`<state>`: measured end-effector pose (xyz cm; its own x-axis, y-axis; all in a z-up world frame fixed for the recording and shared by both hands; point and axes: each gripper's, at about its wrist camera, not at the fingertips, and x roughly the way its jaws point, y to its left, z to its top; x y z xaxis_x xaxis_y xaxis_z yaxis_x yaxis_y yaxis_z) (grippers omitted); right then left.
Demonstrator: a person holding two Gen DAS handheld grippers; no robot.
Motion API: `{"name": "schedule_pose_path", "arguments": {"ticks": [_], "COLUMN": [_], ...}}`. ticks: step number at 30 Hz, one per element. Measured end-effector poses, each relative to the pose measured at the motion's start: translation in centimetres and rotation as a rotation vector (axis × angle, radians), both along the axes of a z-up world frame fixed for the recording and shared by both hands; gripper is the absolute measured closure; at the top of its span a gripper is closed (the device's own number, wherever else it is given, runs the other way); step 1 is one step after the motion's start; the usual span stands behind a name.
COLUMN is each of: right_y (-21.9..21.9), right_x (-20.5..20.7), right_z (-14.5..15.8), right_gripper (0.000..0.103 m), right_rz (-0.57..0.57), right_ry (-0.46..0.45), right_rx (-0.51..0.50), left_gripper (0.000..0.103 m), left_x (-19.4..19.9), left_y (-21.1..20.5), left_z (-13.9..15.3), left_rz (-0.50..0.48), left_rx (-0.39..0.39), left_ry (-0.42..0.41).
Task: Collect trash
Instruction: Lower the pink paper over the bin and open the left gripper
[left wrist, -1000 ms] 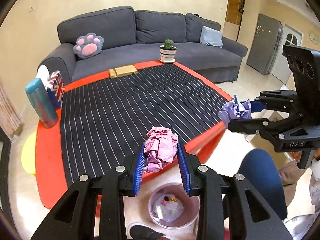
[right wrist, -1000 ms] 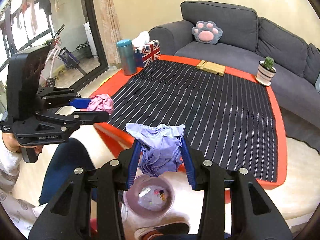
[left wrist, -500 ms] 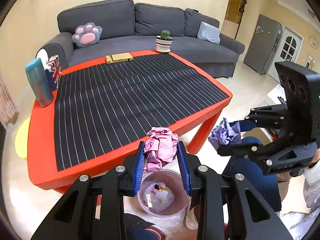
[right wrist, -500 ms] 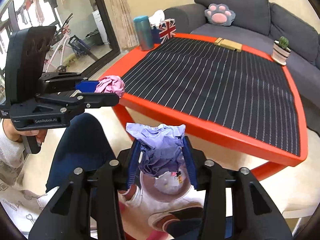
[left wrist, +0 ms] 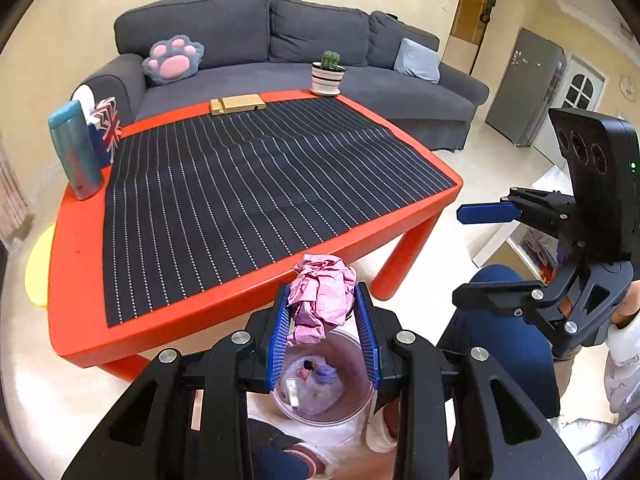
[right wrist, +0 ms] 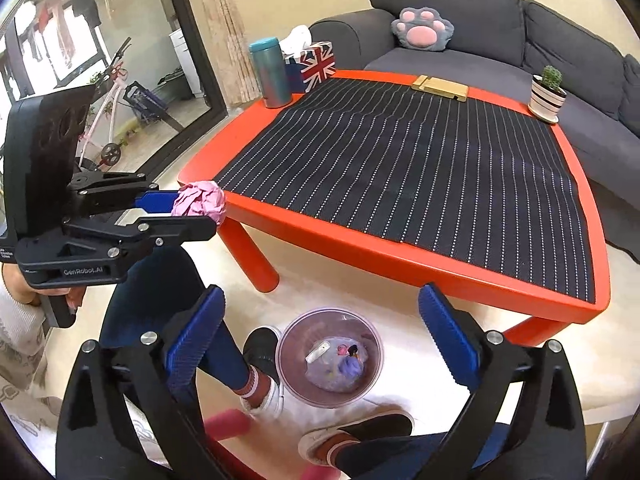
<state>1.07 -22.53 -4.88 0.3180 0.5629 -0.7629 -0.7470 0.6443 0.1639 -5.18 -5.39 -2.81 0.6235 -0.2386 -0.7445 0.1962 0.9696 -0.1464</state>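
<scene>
Clamping pink paper wad (left wrist: 321, 297), left gripper (left wrist: 322, 334) above bin (left wrist: 352, 408).

Right gripper (right wrist: 322, 326) jaws just opening wide; nothing between them now. Purple wad (right wrist: 350, 366), earlier clamped in those jaws, now lying inside bin (right wrist: 376, 354) on floor. Both grippers moving off table (right wrist: 400, 256) edge and lowering over bin since first frames; bin now showing larger and more central in both views. Table top, filling view a second ago, now sitting higher and farther back in frame.
</scene>
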Motion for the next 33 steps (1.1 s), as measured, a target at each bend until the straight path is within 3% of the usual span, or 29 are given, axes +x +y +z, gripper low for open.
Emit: {"name": "schedule_pose_path", "arguments": {"ticks": [33], "right_y": [-2.3], "right_x": [1.0], "right_z": [0.7], "right_gripper": [0.006], "right_rz": [-0.073], "right_ry": [-0.011], "right_rx": [0.026], "left_gripper": [0.071], "left_x": [1.2], "left_y": [-1.2], "left_z": [-0.7], "left_rz": [-0.069], "left_rx": [-0.013], "left_ry": [0.025]}}
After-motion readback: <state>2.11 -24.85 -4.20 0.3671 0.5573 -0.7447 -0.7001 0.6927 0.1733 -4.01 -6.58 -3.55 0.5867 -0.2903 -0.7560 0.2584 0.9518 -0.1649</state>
